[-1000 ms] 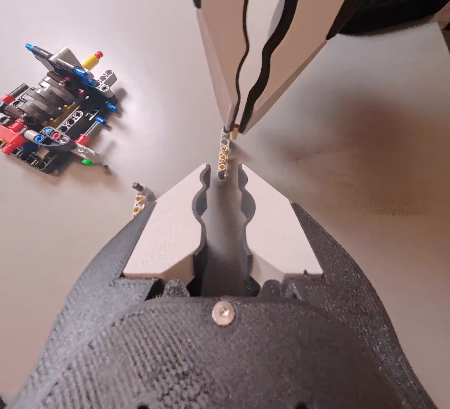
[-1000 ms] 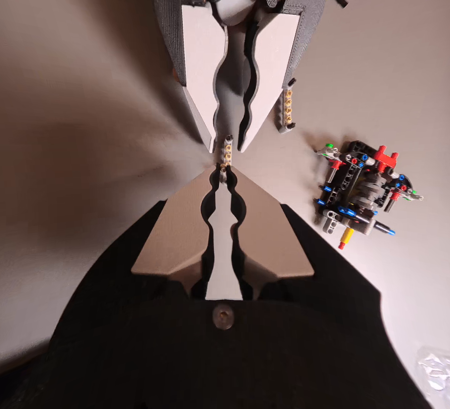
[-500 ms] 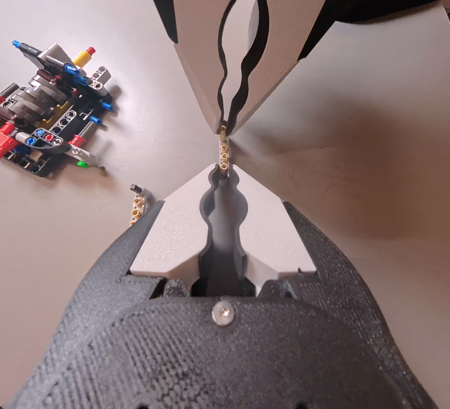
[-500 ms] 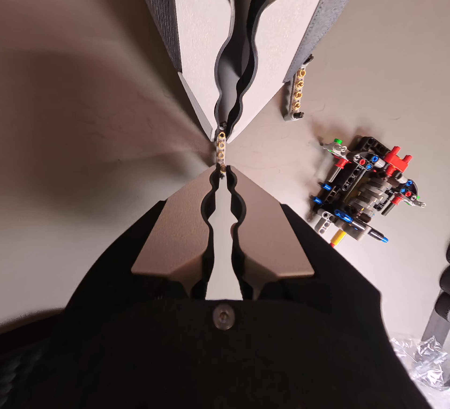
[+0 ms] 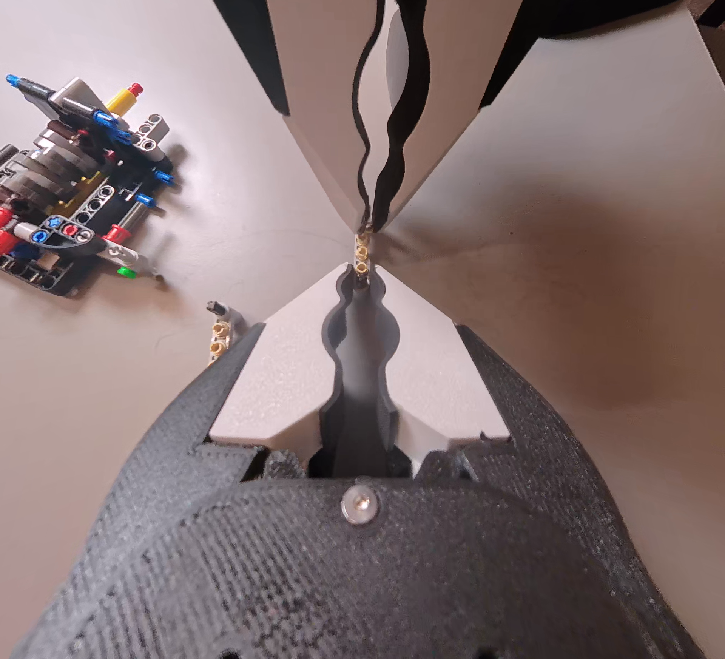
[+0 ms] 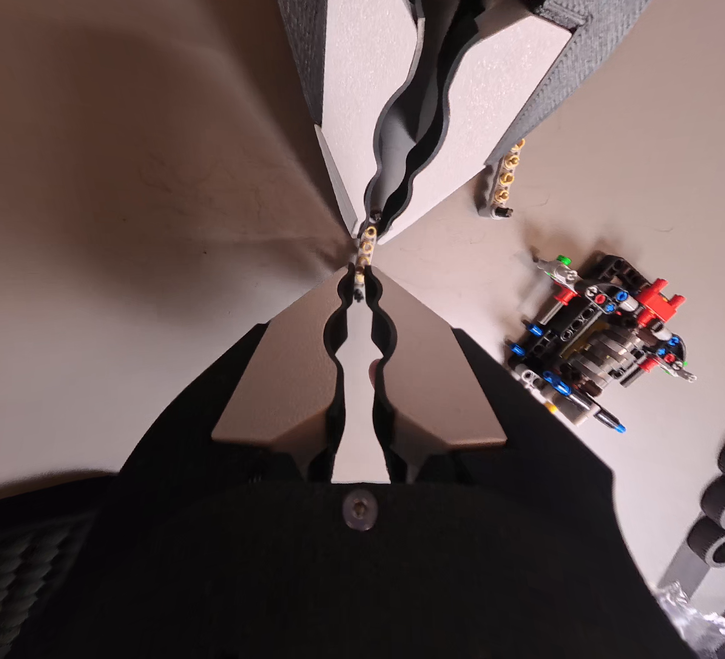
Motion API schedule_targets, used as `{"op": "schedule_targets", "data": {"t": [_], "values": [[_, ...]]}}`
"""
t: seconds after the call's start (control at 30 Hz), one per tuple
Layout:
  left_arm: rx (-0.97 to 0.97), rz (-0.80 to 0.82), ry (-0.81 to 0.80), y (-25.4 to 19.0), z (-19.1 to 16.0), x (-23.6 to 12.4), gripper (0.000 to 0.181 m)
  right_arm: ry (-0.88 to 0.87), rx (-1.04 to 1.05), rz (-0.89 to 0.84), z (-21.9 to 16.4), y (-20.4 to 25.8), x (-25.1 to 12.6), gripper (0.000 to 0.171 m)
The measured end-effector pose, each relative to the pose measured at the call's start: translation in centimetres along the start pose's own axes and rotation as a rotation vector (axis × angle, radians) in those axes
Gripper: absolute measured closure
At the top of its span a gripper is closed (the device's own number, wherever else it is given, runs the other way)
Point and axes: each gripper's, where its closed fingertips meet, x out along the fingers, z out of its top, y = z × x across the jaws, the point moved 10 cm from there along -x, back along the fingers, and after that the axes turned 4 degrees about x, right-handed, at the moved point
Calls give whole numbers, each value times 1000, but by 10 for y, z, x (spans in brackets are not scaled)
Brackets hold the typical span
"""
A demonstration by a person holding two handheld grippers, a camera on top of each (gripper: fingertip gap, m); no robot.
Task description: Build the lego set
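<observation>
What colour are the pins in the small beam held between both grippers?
Tan-gold pins in a grey beam; clearest in the right wrist view.

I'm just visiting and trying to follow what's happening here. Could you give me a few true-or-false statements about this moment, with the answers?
1. Both grippers pinch the same small grey beam with tan pins, one at each end. True: the left gripper holds its near end, the right gripper the other.
2. The colourful half-built model is held in a gripper. False: it lies on the table, off to the side.
3. A second grey beam with tan pins lies on the table. True.
4. The left gripper is wide open. False: its fingertips are closed on the beam.
5. The model is all one colour. False: it has black, red, blue, yellow and green parts.
</observation>
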Motion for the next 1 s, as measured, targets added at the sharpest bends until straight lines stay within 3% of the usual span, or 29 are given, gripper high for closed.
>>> {"op": "schedule_targets", "data": {"t": [0.83, 1.0], "values": [[-12, -20, 0, 1, 0, 0, 175, -261, 218, 89, -27, -8, 1, 168], [-13, -22, 0, 1, 0, 0, 175, -243, 188, 58, -26, -5, 0, 168]]}}
